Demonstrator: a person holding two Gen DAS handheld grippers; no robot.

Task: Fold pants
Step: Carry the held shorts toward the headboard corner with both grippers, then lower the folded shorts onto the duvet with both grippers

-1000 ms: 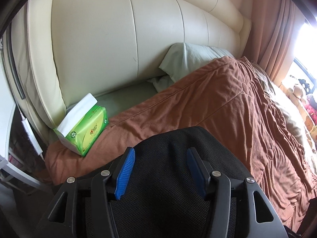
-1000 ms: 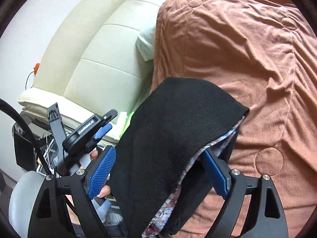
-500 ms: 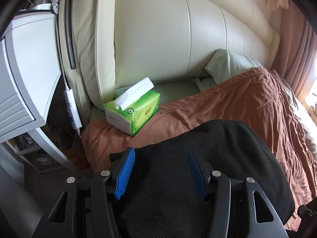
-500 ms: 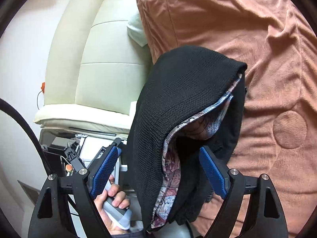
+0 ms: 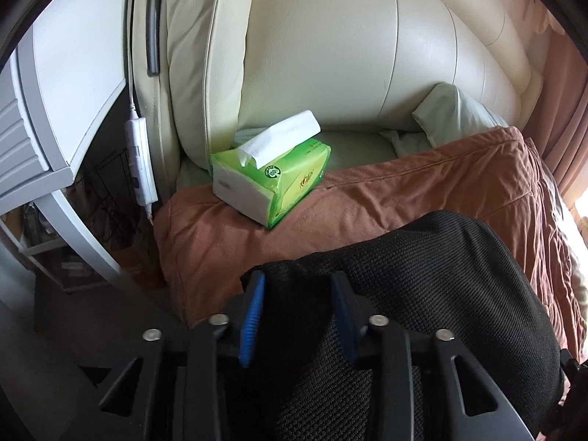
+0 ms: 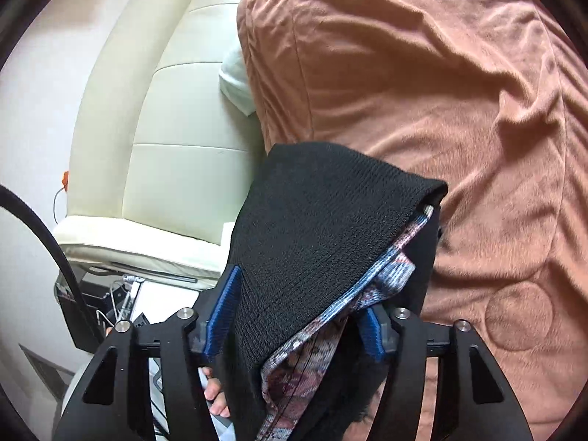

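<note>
While the black pants hang bunched over the brown bedspread in the lower middle of both frames, we have our left gripper clenched on a fold of them. Our right gripper, jaws just narrowed, presses both blue pads into the thick bundle, whose patterned lining shows. A green tissue pack sits at centre left against the cream headboard.

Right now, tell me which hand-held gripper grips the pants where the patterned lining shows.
The right hand-held gripper: its jaws, just closing, pinch the black pants at the exposed lining; the left hand-held gripper clamps plain black knit.
</note>
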